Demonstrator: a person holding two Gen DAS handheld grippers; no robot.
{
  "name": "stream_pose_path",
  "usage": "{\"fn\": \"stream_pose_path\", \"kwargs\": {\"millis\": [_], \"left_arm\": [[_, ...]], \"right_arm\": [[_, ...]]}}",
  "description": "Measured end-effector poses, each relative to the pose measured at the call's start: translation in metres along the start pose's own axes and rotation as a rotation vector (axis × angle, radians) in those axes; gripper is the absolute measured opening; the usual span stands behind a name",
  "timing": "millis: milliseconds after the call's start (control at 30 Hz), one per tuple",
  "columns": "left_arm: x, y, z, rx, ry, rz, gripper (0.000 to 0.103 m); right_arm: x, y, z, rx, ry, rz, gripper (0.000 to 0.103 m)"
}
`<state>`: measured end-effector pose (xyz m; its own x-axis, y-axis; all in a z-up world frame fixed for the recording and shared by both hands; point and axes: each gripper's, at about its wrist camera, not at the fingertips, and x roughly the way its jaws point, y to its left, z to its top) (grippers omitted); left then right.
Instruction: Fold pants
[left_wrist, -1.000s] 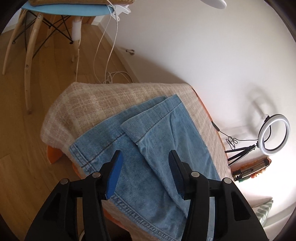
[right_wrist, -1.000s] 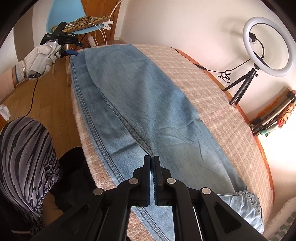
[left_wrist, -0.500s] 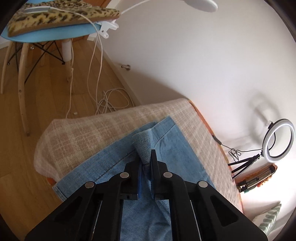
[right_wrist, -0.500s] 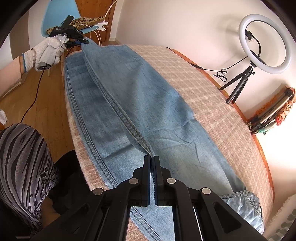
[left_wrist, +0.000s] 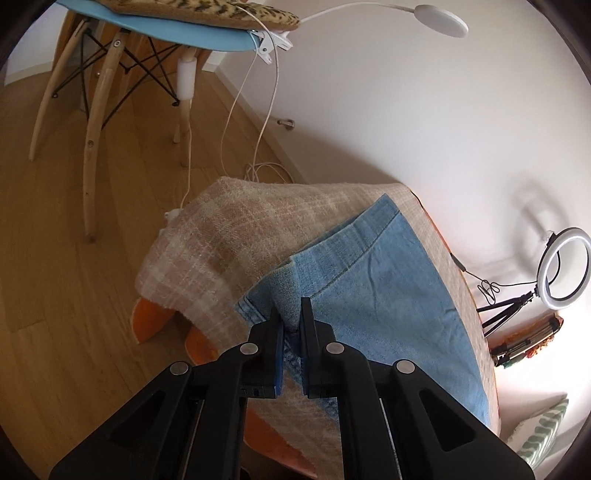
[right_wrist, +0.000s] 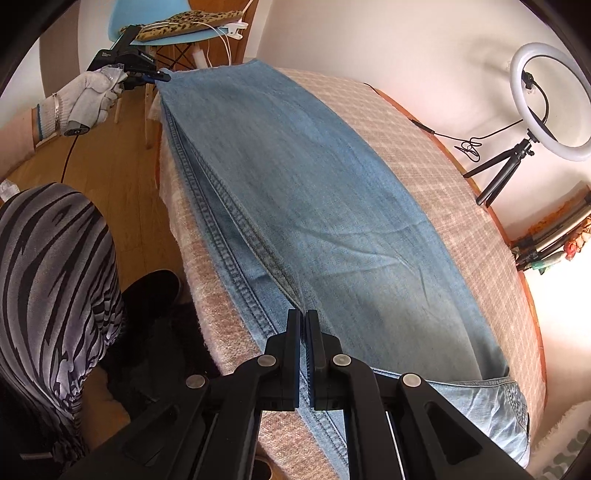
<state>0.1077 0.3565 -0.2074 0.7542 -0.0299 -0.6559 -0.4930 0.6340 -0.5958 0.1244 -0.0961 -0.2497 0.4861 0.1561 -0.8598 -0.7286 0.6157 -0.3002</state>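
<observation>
1. Pants (right_wrist: 317, 206) lie lengthwise on the blanket-covered desk (right_wrist: 424, 155), folded leg over leg, the doubled seam edge along the person's side.
2. Left gripper (left_wrist: 291, 314) is clamped on a bunched hem corner (left_wrist: 284, 295); its jaws have just been closing on it. In the right wrist view it sits at 11 o'clock, in a gloved hand (right_wrist: 85, 99).
3. Right gripper (right_wrist: 303, 325) is closed at the near end of the seam. Denim runs up between the tips, so it's probably pinching the crotch edge, but I can't confirm.
4. Risk: left grip looks like one thin pinch. If it holds only the top layer, the legs will separate when pulled.
5. Risk: the blanket (left_wrist: 221, 236) hangs loose off the desk end; dragging denim could pull it along.
6. Risk: uneven pull between the two ends would skew the fold.
7. Hidden: waistband mostly cut off at 5 o'clock, only a pocket corner (right_wrist: 513, 398) shows. How many layers are in either grip is unclear.
</observation>
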Motion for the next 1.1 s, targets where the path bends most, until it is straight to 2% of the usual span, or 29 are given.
{"fn": "stream_pose_path", "kwargs": {"millis": [133, 167, 233, 333, 433, 467, 500, 533, 633, 733, 800, 967, 1033, 1100], "left_arm": [[-0.003, -0.003, 0.006, 0.021, 0.025, 0.028, 0.013], [-0.005, -0.005, 0.008, 0.036, 0.027, 0.052, 0.02], [-0.012, -0.007, 0.011, 0.058, 0.01, 0.111, 0.026], [-0.024, -0.013, 0.016, 0.07, -0.015, 0.123, 0.027], [-0.03, -0.04, 0.017, 0.167, -0.007, 0.107, 0.027], [-0.033, -0.052, 0.017, 0.202, -0.004, 0.093, 0.027], [-0.034, -0.065, 0.017, 0.234, 0.002, 0.073, 0.027], [-0.034, -0.079, 0.018, 0.265, 0.012, 0.05, 0.027], [-0.033, -0.124, 0.019, 0.356, 0.053, -0.026, 0.027], [-0.026, -0.17, 0.015, 0.437, 0.114, -0.114, 0.04], [-0.015, -0.195, 0.011, 0.494, 0.169, -0.17, 0.041], [0.007, -0.252, -0.006, 0.638, 0.268, -0.23, 0.041], [0.013, -0.275, -0.018, 0.687, 0.291, -0.257, 0.041], [0.017, -0.306, -0.034, 0.741, 0.327, -0.288, 0.049]], "right_arm": [[-0.001, -0.002, -0.008, 0.029, 0.011, 0.024, 0.0], [-0.001, 0.0, -0.01, 0.033, 0.014, 0.026, 0.0], [0.002, 0.006, -0.012, 0.029, 0.025, 0.031, 0.0], [0.006, 0.008, -0.014, 0.054, 0.028, 0.034, 0.002], [-0.004, -0.007, -0.015, 0.142, -0.011, 0.057, 0.004], [-0.01, -0.013, -0.016, 0.174, -0.028, 0.053, 0.007], [-0.016, -0.02, -0.018, 0.209, -0.051, 0.037, 0.02], [-0.022, -0.026, -0.021, 0.246, -0.073, 0.021, 0.027], [-0.04, -0.047, -0.035, 0.363, -0.12, -0.01, 0.028], [-0.055, -0.066, -0.056, 0.486, -0.148, -0.049, 0.033], [-0.063, -0.076, -0.073, 0.554, -0.154, -0.075, 0.034], [-0.079, -0.1, -0.11, 0.685, -0.149, -0.154, 0.04], [-0.085, -0.111, -0.127, 0.753, -0.159, -0.174, 0.05], [-0.09, -0.123, -0.144, 0.819, -0.164, -0.202, 0.056]]}}
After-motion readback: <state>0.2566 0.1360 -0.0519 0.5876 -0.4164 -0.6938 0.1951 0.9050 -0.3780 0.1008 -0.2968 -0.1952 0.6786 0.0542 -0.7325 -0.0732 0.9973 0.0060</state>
